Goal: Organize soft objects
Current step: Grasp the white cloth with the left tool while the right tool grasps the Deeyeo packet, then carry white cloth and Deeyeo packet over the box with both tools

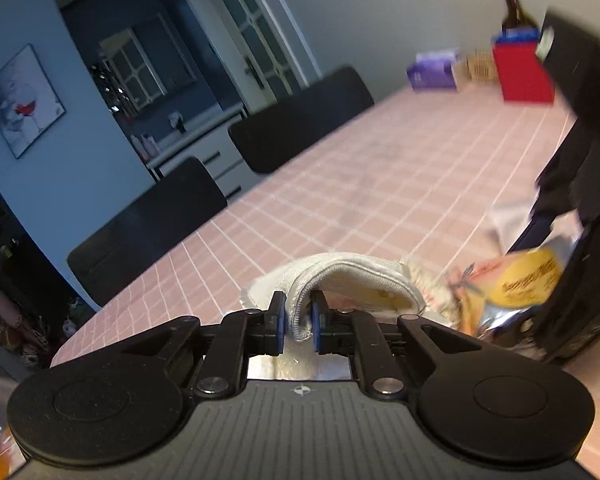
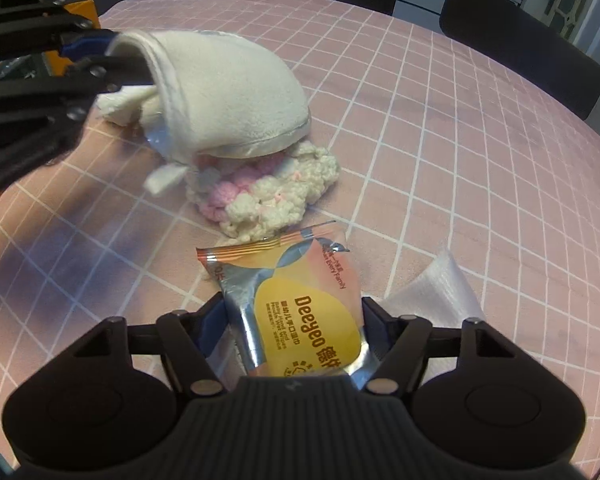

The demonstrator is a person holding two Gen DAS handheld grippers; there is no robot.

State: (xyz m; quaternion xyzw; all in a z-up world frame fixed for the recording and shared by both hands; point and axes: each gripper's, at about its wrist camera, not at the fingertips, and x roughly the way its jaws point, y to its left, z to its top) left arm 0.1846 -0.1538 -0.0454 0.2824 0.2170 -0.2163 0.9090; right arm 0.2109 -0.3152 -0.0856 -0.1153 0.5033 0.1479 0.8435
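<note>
Left wrist view has the left gripper (image 1: 298,318) clamped tight on the hemmed edge of a cream cloth (image 1: 352,276), which lifts off the pink checked table (image 1: 340,184) and drapes away from the fingers. Right gripper (image 2: 294,320) straddles a wipes pack (image 2: 300,304); can't tell if the pads actually press it. The pack lies flat, long axis running along the fingers toward a pink-and-white knit (image 2: 268,192) just beyond it, half tucked under the cloth. Pack's near end is hidden under the gripper body. Left view's right side is motion-blurred.
</note>
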